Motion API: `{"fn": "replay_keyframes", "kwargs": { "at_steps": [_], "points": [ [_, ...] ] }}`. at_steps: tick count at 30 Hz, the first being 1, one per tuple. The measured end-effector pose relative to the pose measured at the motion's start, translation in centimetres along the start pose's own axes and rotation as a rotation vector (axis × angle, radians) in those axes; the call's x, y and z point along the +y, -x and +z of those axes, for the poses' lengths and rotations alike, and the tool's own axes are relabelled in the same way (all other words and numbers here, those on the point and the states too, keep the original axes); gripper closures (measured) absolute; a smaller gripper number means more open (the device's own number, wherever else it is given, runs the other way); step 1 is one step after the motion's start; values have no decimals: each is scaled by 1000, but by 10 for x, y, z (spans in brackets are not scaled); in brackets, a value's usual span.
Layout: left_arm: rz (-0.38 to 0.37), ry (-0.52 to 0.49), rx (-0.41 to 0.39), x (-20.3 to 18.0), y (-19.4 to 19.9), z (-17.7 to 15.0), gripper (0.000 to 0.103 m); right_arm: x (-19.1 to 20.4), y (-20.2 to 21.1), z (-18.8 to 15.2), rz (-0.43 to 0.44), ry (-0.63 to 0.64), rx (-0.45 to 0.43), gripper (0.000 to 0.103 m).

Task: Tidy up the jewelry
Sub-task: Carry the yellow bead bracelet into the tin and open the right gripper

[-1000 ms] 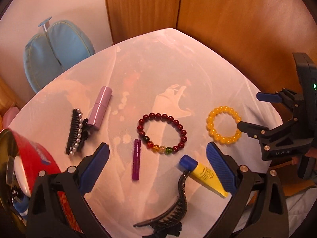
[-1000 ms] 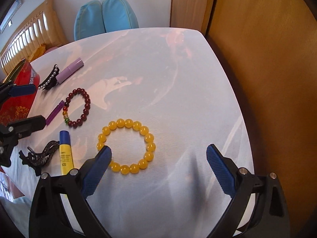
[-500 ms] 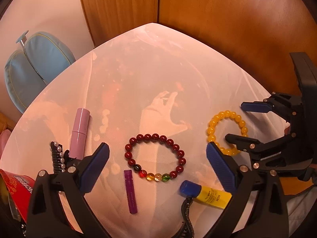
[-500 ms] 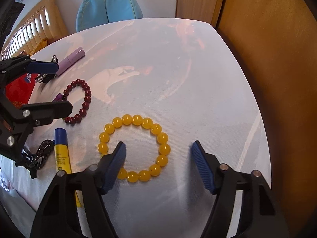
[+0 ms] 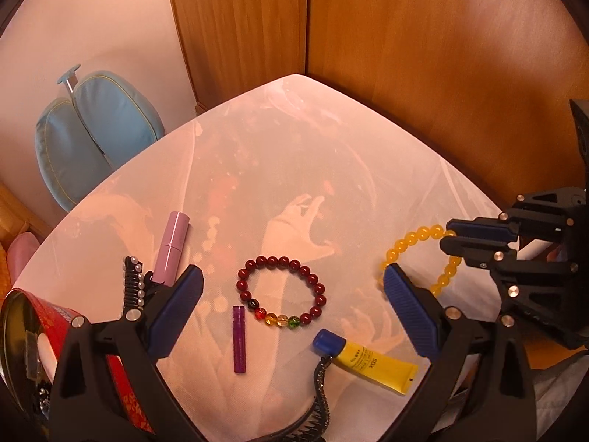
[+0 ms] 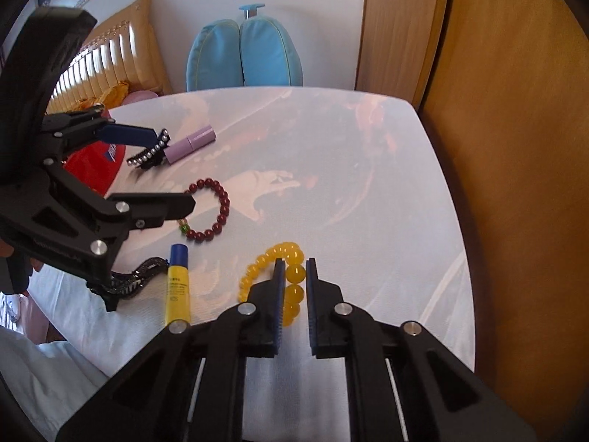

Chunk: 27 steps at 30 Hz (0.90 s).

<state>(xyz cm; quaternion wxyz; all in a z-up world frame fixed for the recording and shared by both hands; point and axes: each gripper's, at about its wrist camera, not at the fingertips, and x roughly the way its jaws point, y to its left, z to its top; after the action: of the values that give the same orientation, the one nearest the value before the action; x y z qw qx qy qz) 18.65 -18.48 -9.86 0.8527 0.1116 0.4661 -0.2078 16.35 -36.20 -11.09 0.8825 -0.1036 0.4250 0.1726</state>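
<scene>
The yellow bracelet [image 6: 274, 274] is now pinched in the right claw [image 6: 294, 276]; its jaws have just been closing, from spread wide to pressed on one side of the bead ring. The ring is drawn out of round, part of it lifted, the rest apparently trailing on the white surface [image 6: 368, 191]. Judgement: the pickup is made and the bracelet is ready to be carried to storage.

The left claw [image 5: 291, 316] is spread and holds nothing, poised over the dark red bracelet [image 5: 281, 291], which lies left of the yellow one. Beside the yellow bracelet lies a yellow tube [image 5: 368, 362], then a black hair clip [image 6: 136, 276]. Further left are a purple stick [image 5: 239, 339], a pink lipstick [image 5: 171, 248], a pearl clip [image 5: 133, 289] and the red tin [image 5: 22, 331]. The spread left claw stands between the yellow bracelet and the tin.
</scene>
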Motion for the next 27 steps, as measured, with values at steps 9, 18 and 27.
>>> {"fn": "replay_keyframes", "kwargs": {
  "at_steps": [9, 18, 27],
  "points": [
    [136, 164, -47, 21, 75, -45, 8, 27, 50, 26, 127, 93, -172, 91],
    [261, 300, -88, 90, 140, -105, 8, 108, 61, 59, 239, 191, -233, 91],
    [264, 309, -115, 210, 167, -151, 8, 224, 51, 115, 266, 232, -262, 91]
  ]
}}
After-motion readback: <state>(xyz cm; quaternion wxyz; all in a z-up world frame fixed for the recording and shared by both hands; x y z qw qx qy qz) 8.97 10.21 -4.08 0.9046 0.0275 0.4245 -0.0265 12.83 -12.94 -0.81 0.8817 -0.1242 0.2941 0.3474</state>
